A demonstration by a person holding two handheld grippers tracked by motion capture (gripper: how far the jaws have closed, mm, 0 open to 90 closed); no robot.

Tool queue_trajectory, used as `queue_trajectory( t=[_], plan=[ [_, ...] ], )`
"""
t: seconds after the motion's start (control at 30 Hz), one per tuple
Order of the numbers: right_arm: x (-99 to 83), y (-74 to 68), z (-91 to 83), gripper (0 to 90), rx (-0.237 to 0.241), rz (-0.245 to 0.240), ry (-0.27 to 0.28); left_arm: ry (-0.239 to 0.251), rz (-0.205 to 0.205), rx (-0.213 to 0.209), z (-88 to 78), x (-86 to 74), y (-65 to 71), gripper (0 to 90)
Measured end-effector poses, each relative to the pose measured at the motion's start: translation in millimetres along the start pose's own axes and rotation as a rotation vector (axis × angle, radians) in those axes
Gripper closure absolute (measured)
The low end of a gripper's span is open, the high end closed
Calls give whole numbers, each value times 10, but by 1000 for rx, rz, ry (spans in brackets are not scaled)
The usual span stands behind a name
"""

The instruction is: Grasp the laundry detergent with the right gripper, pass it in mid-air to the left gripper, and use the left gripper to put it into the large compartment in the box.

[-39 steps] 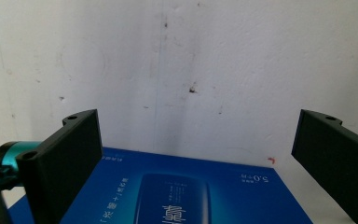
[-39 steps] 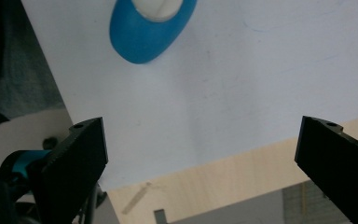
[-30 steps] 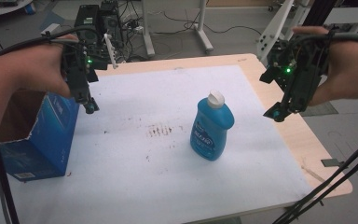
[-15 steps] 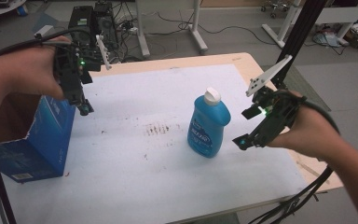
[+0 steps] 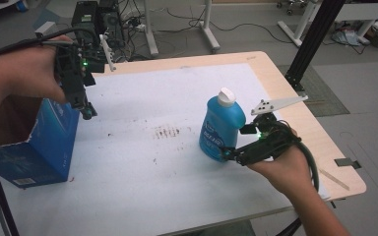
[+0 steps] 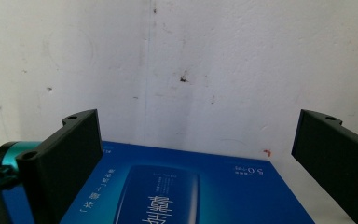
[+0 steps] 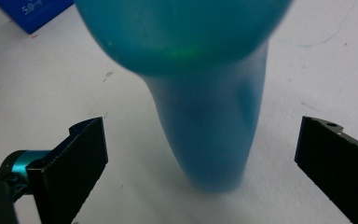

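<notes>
A white sheet (image 5: 177, 162) covers the wooden surface (image 5: 320, 142). A blue bottle (image 5: 221, 129) stands near its right edge, a blue box (image 5: 34, 147) at its left edge.

On the blue box (image 6: 186, 191) we read only "5.0" (upside down, beside Chinese characters too small to make out).

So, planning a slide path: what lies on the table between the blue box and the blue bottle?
Only bare white table cover with dark smudges, seen in the high view between blue box and blue bottle.
</notes>
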State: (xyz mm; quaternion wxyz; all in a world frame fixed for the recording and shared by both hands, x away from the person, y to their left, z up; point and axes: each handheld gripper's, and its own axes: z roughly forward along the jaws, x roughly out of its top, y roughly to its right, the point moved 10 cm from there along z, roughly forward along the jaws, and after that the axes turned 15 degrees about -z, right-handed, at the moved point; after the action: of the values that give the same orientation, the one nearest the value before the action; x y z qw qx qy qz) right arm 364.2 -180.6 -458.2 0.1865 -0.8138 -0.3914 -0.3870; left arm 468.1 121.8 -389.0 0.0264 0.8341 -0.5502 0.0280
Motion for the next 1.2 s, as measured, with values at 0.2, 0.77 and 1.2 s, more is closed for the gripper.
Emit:
queue_trajectory(
  t=[0.2, 0.77, 1.2],
  plan=[
    [25, 34, 146, 15, -54, 24, 74, 2, 8, -2, 8, 7, 17, 17],
    [64, 104, 359, 26, -141, -13, 268, -3, 0, 0, 17, -43, 13, 17],
    [89, 127, 369, 45, -150, -24, 298, -3, -2, 2, 19, -36, 18, 17]
  ],
)
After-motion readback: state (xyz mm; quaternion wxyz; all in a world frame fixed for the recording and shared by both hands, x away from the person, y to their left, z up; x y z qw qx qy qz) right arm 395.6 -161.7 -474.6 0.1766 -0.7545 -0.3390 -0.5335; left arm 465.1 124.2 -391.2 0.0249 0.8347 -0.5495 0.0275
